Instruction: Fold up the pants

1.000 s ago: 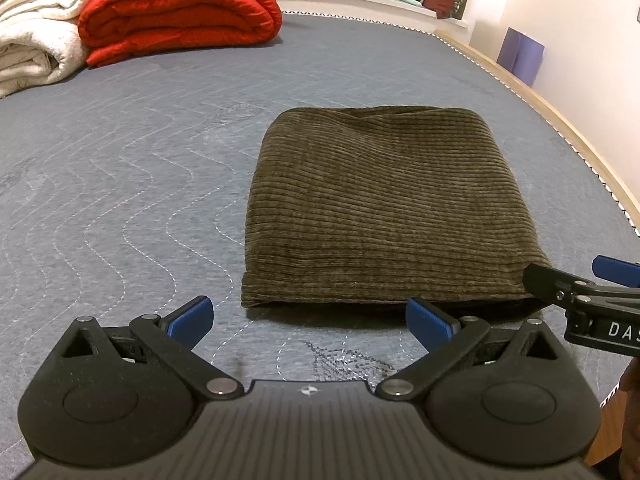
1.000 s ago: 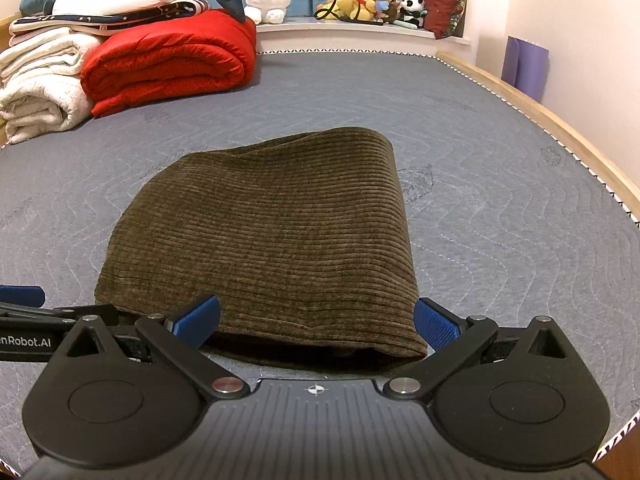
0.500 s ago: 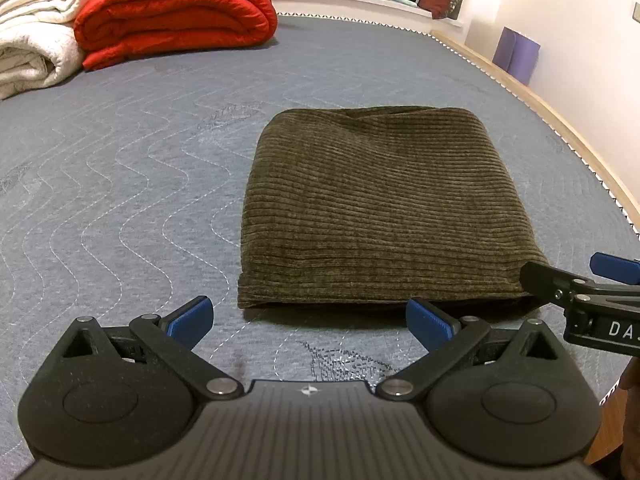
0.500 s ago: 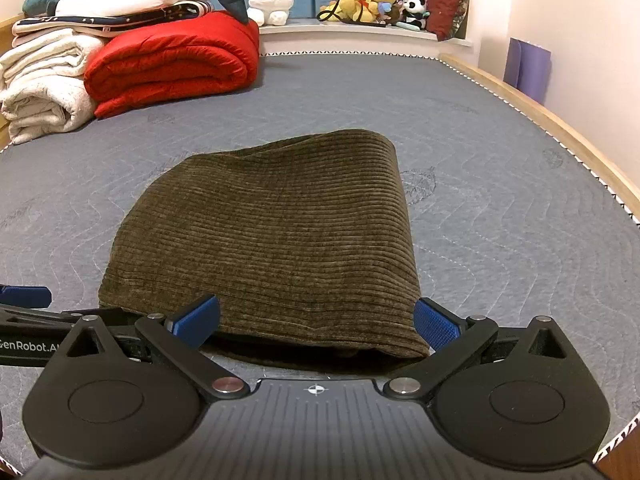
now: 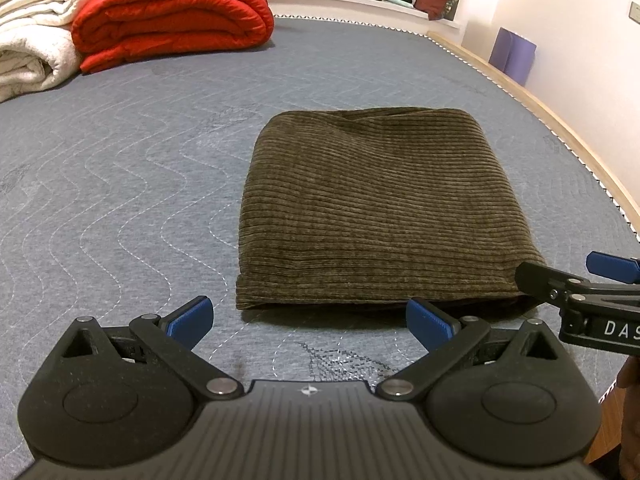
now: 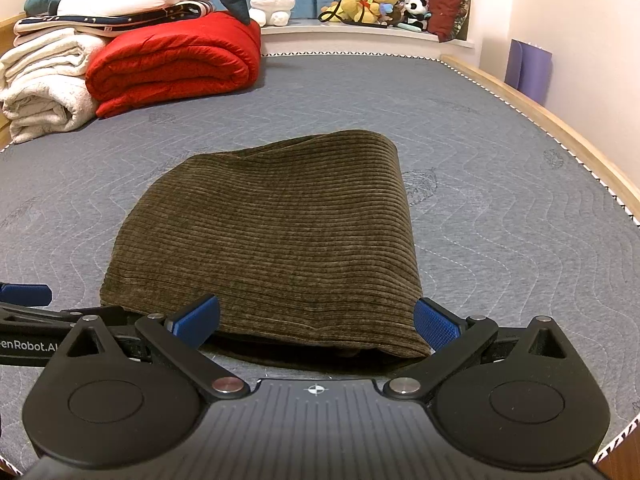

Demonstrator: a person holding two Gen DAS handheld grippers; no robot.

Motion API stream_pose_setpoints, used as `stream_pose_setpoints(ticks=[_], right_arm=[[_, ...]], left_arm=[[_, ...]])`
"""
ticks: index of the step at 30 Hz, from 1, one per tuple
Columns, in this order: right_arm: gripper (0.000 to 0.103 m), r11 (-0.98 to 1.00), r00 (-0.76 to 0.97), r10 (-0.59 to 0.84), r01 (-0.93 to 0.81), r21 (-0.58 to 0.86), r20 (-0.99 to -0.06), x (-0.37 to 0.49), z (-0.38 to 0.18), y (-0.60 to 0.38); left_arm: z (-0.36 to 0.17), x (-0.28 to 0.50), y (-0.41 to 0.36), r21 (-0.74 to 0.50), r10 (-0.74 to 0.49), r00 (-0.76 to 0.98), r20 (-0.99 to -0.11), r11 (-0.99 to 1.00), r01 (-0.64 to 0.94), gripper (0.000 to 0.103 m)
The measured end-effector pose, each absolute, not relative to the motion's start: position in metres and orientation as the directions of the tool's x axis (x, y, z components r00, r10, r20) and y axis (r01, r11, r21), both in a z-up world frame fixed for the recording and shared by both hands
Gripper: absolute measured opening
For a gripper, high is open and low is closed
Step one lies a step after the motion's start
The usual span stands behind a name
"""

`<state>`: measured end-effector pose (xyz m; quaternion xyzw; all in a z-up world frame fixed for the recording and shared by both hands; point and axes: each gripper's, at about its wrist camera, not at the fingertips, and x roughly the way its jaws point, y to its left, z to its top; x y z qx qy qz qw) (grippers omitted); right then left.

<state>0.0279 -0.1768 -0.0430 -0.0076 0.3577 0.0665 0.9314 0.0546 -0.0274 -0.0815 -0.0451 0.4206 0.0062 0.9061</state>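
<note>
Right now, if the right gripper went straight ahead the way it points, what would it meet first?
Probably the near edge of the folded pants, which lies just ahead between the open fingers of the right gripper; height above the mattress is unclear.

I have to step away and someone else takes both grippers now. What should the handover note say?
Left gripper: open, empty, near the pants' near-left corner.
Right gripper: open, empty, its fingers either side of the near-right corner.
Pants: olive corduroy, lying as a compact folded rectangle on the grey quilted bed, open edges nearest the grippers.
Done: the folding looks finished.
Left: probably only tidying the near edge, or one more fold if a smaller bundle is wanted.
</note>
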Motion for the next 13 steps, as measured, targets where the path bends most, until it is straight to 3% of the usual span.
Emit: stream_pose_setpoints(ticks=[13], right_arm=[[0.102, 0.991, 0.735, 0.118, -0.129, 0.034, -0.667, 0.0277, -0.0428, -0.1767]], left_arm=[[-0.0806, 0.053, -0.0284, -0.077, -0.034, 0.651, -0.758, 0.996, -0.037, 0.103]])
